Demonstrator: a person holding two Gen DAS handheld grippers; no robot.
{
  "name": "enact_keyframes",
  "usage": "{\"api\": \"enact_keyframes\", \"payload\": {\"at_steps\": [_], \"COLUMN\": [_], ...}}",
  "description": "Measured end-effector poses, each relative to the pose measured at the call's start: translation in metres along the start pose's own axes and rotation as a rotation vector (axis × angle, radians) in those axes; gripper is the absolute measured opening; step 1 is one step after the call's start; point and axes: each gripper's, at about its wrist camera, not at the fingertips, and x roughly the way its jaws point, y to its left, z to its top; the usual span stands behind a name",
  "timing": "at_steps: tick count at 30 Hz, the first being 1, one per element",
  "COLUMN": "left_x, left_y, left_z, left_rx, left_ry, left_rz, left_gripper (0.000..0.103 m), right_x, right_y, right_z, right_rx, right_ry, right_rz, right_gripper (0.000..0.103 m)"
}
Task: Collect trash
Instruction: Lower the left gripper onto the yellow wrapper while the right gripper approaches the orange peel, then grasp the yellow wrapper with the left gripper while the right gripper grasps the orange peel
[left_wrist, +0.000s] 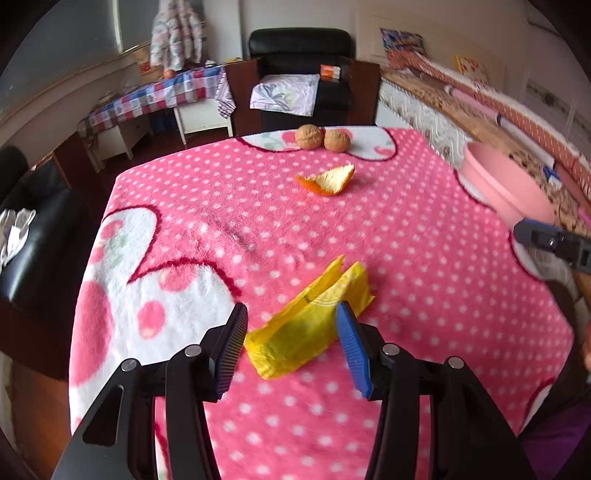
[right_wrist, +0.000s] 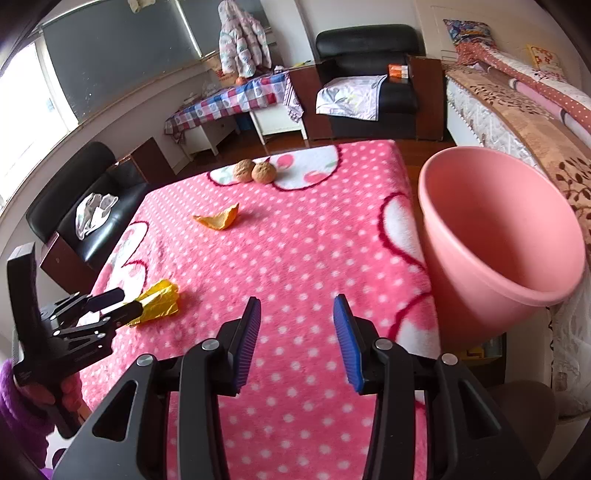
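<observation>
The crumpled yellow plastic wrapper (left_wrist: 310, 321) lies flat on the tabletop under its pink polka-dot fleece cloth (left_wrist: 406, 258), and everything else is best placed from it. Its long axis runs diagonally, from its near left end to its far right end in the left wrist view. The left gripper (left_wrist: 293, 345) has its fingers (left_wrist: 234, 350) set one on each side of the wrapper's near end, wide apart and gripping nothing; in that view the black finger stands just clear of the wrapper, while the blue one overlaps its edge, and I cannot tell whether it touches. The fingers straddle the wrapper across its narrow width, so closing them should pinch it rather than push it along.

The right gripper (right_wrist: 297, 341) is well to the right of the wrapper, its fingers about half open and empty over bare cloth, so the left hand is clearly the nearer. The round pink plastic bin (right_wrist: 498, 236) stands further right again, beyond the tabletop's edge.

Count: one wrapper; one curled piece of orange peel (left_wrist: 328, 181) beyond it toward the far edge; two brown walnuts (left_wrist: 322, 138) further still, touching each other; one bin.
</observation>
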Motion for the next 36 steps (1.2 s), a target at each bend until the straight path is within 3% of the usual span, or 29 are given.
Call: {"api": "enact_keyframes", "payload": {"at_steps": [18, 27, 32, 36], "left_x": [0.022, 0.010, 0.007, 0.004], "left_y": [0.014, 0.029, 0.040, 0.048], "left_z": [-0.007, -0.006, -0.009, -0.008], "left_rx": [0.091, 0.007, -0.073, -0.123], "left_ry": [0.030, -0.030, -0.048, -0.059], "left_rz": [-0.113, -0.181, -0.213, -0.229], "left_gripper": [0.049, 0.022, 0.012, 0.011], "right_x": [0.044, 0.082, 0.104, 0.121], "right_y": [0.045, 0.063, 0.069, 0.069], "right_z": [0.034, 0.060, 0.073, 0.080], "right_rx": [-0.062, -0.038, -0.026, 0.003], "right_ry": [0.069, 0.087, 0.093, 0.096], "right_rz": [0.121, 0.143, 0.123, 0.106], "right_gripper": [0.042, 0.042, 0.042, 0.042]}}
